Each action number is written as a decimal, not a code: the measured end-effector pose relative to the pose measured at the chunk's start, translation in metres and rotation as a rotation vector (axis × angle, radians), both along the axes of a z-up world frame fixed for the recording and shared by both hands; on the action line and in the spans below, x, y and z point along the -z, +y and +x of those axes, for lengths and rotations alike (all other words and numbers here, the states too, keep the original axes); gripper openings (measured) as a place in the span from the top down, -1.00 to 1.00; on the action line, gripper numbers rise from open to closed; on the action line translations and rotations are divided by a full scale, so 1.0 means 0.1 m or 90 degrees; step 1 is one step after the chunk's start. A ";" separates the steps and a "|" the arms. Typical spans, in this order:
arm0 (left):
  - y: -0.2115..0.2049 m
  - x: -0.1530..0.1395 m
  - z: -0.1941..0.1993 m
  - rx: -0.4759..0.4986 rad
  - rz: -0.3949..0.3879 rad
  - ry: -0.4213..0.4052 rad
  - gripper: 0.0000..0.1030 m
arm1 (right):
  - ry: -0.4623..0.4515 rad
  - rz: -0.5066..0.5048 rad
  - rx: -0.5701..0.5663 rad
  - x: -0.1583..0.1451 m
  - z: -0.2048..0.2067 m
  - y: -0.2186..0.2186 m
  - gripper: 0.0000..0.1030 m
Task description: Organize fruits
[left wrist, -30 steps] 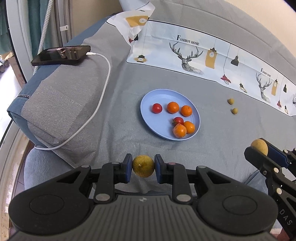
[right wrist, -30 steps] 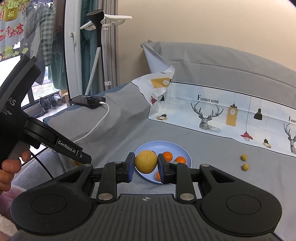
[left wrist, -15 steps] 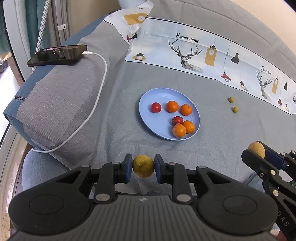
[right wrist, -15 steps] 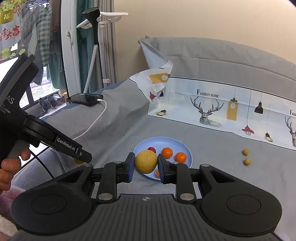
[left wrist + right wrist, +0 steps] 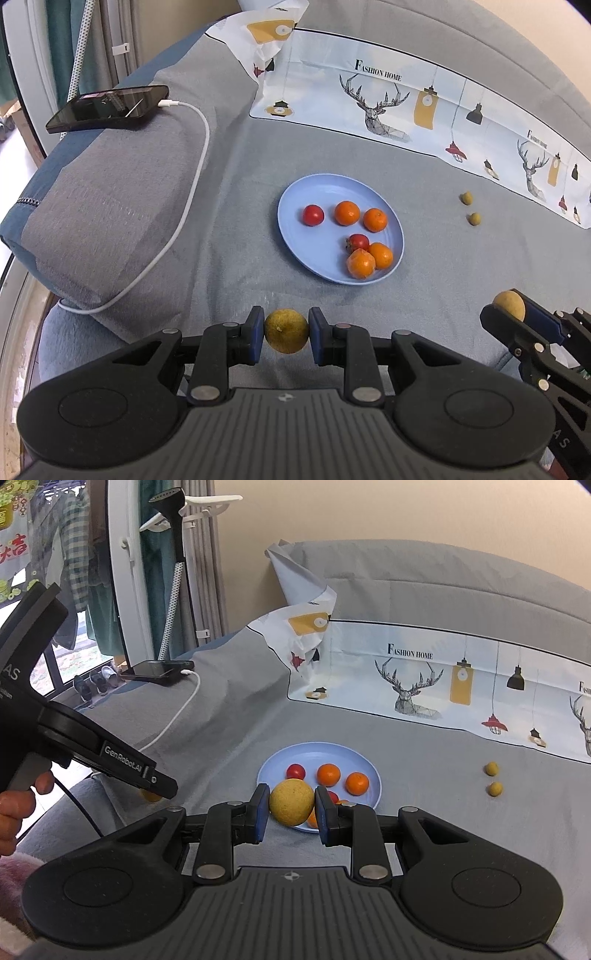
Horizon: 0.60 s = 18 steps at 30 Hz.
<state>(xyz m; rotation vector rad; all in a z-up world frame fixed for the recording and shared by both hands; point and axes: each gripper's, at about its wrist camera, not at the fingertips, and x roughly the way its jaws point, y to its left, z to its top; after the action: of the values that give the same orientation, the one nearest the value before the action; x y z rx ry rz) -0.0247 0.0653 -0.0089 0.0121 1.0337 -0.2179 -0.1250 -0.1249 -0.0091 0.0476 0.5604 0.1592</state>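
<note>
The left claw (image 5: 286, 334) is clamped on a greenish-yellow citrus fruit (image 5: 286, 331), held above the grey bed cover (image 5: 236, 221) short of the blue plate (image 5: 295, 236). The right claw (image 5: 291, 805) is clamped on a yellow round fruit (image 5: 291, 802), which hangs over the plate's near rim in its own view.

The step in hand looks like bringing both fruits to the plate. Done well, each claw should lower its fruit until it rests on bare plate before letting go; a round fruit dropped from height would roll off onto the soft cover. The free space lies at the plate's near-left part, clear of the oranges (image 5: 347, 213) and the tomatoes (image 5: 313, 215). Set one down at a time so the claws do not collide.

Beyond the plate, two small yellow-green fruits (image 5: 467, 198) lie apart on the cover, yet to be gathered.
</note>
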 end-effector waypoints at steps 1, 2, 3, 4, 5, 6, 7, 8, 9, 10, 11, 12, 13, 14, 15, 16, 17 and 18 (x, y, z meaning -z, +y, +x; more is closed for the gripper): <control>0.00 0.00 0.03 -0.001 0.000 0.000 0.45 | 0.002 -0.001 0.002 0.01 0.03 -0.01 0.46; -0.01 0.00 0.06 -0.002 0.000 -0.001 0.45 | 0.004 -0.001 0.004 0.03 0.06 -0.02 0.46; -0.02 0.01 0.10 -0.003 -0.001 0.000 0.45 | 0.007 -0.001 0.006 0.04 0.09 -0.03 0.46; -0.03 0.02 0.14 -0.003 0.000 -0.001 0.45 | 0.008 -0.002 0.007 0.06 0.12 -0.04 0.46; -0.04 0.02 0.19 -0.004 0.001 -0.002 0.45 | 0.010 -0.003 0.009 0.07 0.15 -0.04 0.46; -0.05 0.03 0.24 -0.004 0.002 -0.003 0.45 | 0.012 -0.005 0.011 0.09 0.20 -0.05 0.46; -0.06 0.04 0.29 -0.004 0.003 -0.005 0.45 | 0.015 -0.005 0.012 0.12 0.25 -0.06 0.46; -0.08 0.06 0.35 -0.006 0.006 -0.006 0.45 | 0.018 -0.006 0.013 0.14 0.30 -0.06 0.46; -0.10 0.08 0.42 -0.006 0.006 -0.006 0.45 | 0.022 -0.006 0.015 0.16 0.35 -0.07 0.46; -0.13 0.10 0.49 -0.006 0.006 -0.005 0.45 | 0.025 -0.006 0.015 0.19 0.42 -0.07 0.46; -0.15 0.12 0.55 -0.006 0.006 -0.003 0.45 | 0.028 -0.008 0.015 0.21 0.47 -0.07 0.46; -0.19 0.14 0.62 -0.005 0.005 -0.001 0.45 | 0.031 -0.010 0.015 0.24 0.54 -0.07 0.46; -0.22 0.17 0.69 -0.004 0.005 0.000 0.45 | 0.034 -0.011 0.014 0.27 0.60 -0.07 0.46; -0.25 0.20 0.76 -0.005 0.006 0.003 0.45 | 0.037 -0.012 0.014 0.29 0.66 -0.06 0.46; -0.28 0.22 0.82 -0.004 0.004 0.006 0.45 | 0.041 -0.013 0.013 0.33 0.73 -0.06 0.46; -0.31 0.25 0.88 -0.002 0.002 0.008 0.45 | 0.046 -0.016 0.012 0.36 0.80 -0.05 0.46; -0.34 0.28 0.94 -0.003 0.003 0.010 0.45 | 0.050 -0.018 0.012 0.40 0.87 -0.05 0.46; -0.36 0.31 0.99 -0.002 0.003 0.013 0.45 | 0.053 -0.018 0.012 0.43 0.94 -0.05 0.46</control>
<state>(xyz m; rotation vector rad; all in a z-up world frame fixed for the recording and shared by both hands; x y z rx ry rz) 0.0747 0.0288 -0.0396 0.0125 1.0540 -0.2138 -0.0314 -0.1303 -0.0521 0.0313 0.6458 0.1319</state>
